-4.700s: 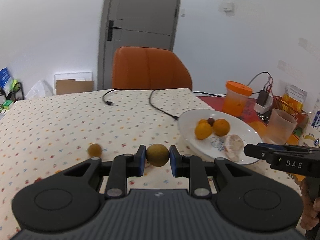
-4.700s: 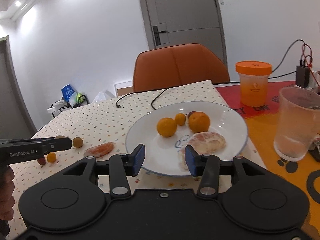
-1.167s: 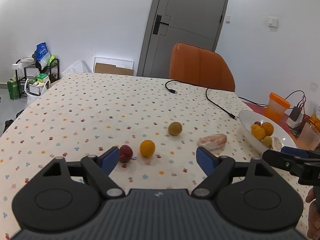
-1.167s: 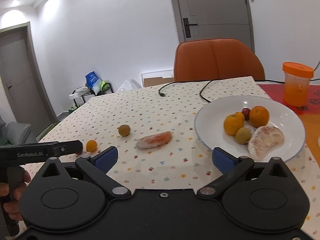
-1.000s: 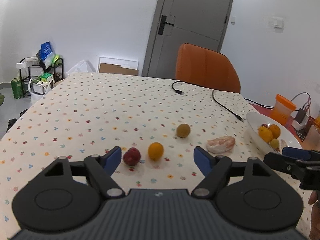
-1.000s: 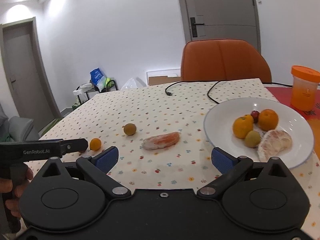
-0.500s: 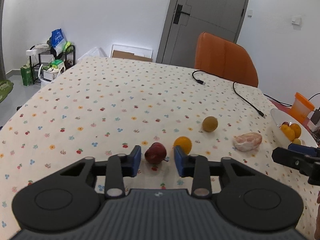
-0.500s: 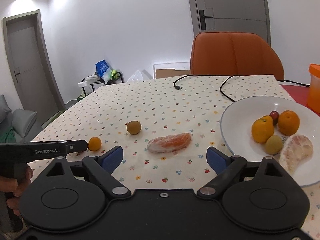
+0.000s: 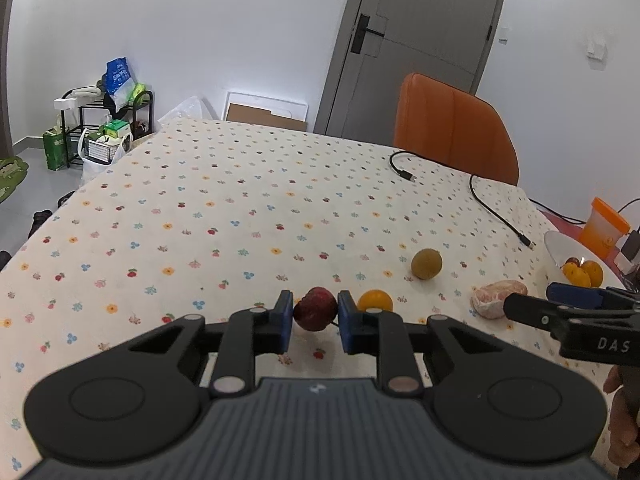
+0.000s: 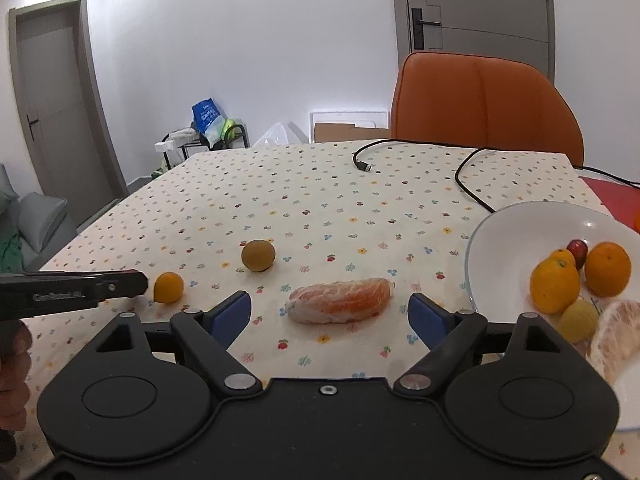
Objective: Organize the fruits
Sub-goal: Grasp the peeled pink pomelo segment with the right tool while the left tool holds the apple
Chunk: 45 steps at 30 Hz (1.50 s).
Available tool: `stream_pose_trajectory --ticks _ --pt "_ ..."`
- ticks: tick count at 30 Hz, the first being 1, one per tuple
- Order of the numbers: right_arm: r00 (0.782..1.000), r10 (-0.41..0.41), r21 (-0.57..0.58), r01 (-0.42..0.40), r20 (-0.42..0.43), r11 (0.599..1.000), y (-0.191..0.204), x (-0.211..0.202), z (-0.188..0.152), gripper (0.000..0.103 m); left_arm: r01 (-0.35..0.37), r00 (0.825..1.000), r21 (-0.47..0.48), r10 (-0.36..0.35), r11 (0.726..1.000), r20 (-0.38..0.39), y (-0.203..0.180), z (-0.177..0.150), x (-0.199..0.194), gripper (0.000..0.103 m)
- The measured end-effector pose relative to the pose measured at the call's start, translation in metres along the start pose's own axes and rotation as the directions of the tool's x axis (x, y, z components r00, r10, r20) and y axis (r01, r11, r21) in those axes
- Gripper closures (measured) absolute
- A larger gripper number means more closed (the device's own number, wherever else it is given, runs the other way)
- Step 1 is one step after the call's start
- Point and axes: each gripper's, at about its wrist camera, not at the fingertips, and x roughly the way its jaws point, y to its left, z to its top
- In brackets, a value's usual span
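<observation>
On a flower-print tablecloth, the left gripper is clamping a small red fruit between its two blue pads, low over the cloth, its fingers reaching level toward the far door. Whether the fruit is touching the cloth cannot be told. A small orange fruit is sitting just beside the red fruit on the plate side, close against the gripper's right finger, and a round brown-green fruit is lying beyond it, nearer the white plate. Away from the plate, the cloth is running bare to the table's rounded far edge.

The right gripper is hovering level with its jaws spread wide and holding nothing, the peeled pomelo segment lying between and just beyond its tips, apart from both. The segment's long axis is running crosswise to the fingers, one end pointing toward the plate, with cloth showing between that end and the rim. The plate is holding two oranges, a yellow-green fruit, a small red fruit and another pomelo piece. A black cable is trailing across the cloth behind the plate, before an orange chair.
</observation>
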Motion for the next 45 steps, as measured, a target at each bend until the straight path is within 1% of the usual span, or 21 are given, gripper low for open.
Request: stream_pose_trajectory --ticks 5,7,9,12,14,15,17,18,19,23,26,29,32,36,37,40,42,45 --pt "1.000 -0.015 -0.053 0.015 -0.014 0.998 0.006 0.009 0.004 0.018 0.002 1.000 -0.016 -0.002 1.000 0.010 0.003 0.001 -0.001 0.081" --pt "1.000 -0.014 -0.069 0.012 -0.025 0.998 0.008 0.013 0.004 0.022 0.000 1.000 -0.021 0.000 1.000 0.010 0.005 0.001 -0.001 0.081" --pt "0.999 -0.030 -0.087 0.027 -0.034 0.996 0.011 0.017 0.004 0.022 -0.001 1.000 -0.026 0.001 1.000 0.011 0.007 0.001 -0.001 0.081" --pt "0.997 -0.053 -0.097 0.048 -0.049 0.994 0.012 0.021 0.004 0.022 -0.001 1.000 -0.029 0.002 1.000 0.013 0.010 0.001 -0.002 0.081" --pt "0.997 -0.054 -0.100 0.048 -0.058 0.994 0.013 0.023 0.003 0.023 -0.002 1.000 -0.033 0.002 0.999 0.013 0.013 0.000 -0.003 0.081" --pt "0.997 -0.052 -0.102 0.045 -0.063 0.994 0.014 0.024 0.004 0.025 -0.003 1.000 -0.036 0.004 0.999 0.012 0.014 0.000 -0.004 0.081" --pt "0.997 -0.050 -0.112 0.043 -0.064 0.993 0.016 0.025 0.003 0.032 -0.005 1.000 -0.039 0.006 0.999 0.012 0.015 -0.001 -0.005 0.081" --pt "0.997 -0.050 -0.117 0.042 -0.064 0.992 0.018 0.026 0.003 0.039 -0.005 1.000 -0.041 0.006 0.999 0.012 0.015 -0.002 -0.005 0.081" --pt "0.997 -0.046 -0.118 0.038 -0.065 0.992 0.019 0.026 0.003 0.040 -0.006 1.000 -0.042 0.006 0.999 0.012 0.016 -0.002 -0.006 0.081" --pt "0.997 -0.021 -0.123 0.013 -0.069 0.992 0.024 0.023 0.001 0.041 -0.007 1.000 -0.047 0.007 0.999 0.010 0.018 -0.005 -0.007 0.081" --pt "0.997 0.017 -0.130 -0.028 -0.079 0.991 0.030 0.019 0.000 0.041 -0.008 1.000 -0.048 0.008 0.999 0.010 0.018 -0.007 -0.008 0.081" --pt "0.996 0.040 -0.147 -0.051 -0.082 0.988 0.037 0.016 -0.002 0.041 -0.007 1.000 -0.046 0.007 0.999 0.011 0.019 -0.007 -0.009 0.081" --pt "0.996 0.045 -0.135 -0.056 -0.082 0.989 0.036 0.016 -0.002 0.039 -0.006 1.000 -0.044 0.007 0.999 0.009 0.018 -0.008 -0.009 0.081" --pt "0.995 0.037 -0.133 -0.049 -0.088 0.990 0.036 0.020 -0.003 0.031 -0.007 1.000 -0.045 0.007 0.999 0.004 0.018 -0.010 -0.009 0.081" --pt "0.995 0.036 -0.133 -0.048 -0.090 0.990 0.036 0.021 -0.004 0.030 -0.007 1.000 -0.045 0.007 0.999 0.002 0.018 -0.010 -0.009 0.081" --pt "0.995 0.031 -0.135 -0.044 -0.091 0.990 0.037 0.024 -0.006 0.031 -0.006 1.000 -0.043 0.006 0.999 0.000 0.017 -0.011 -0.010 0.081" --pt "0.996 0.030 -0.138 -0.042 -0.086 0.989 0.038 0.023 -0.006 0.037 -0.004 1.000 -0.042 0.004 0.999 0.001 0.016 -0.010 -0.011 0.081" --pt "0.997 0.020 -0.131 -0.029 -0.070 0.991 0.036 0.019 -0.006 0.039 0.004 1.000 -0.036 -0.003 0.999 0.010 0.013 -0.009 -0.013 0.081"
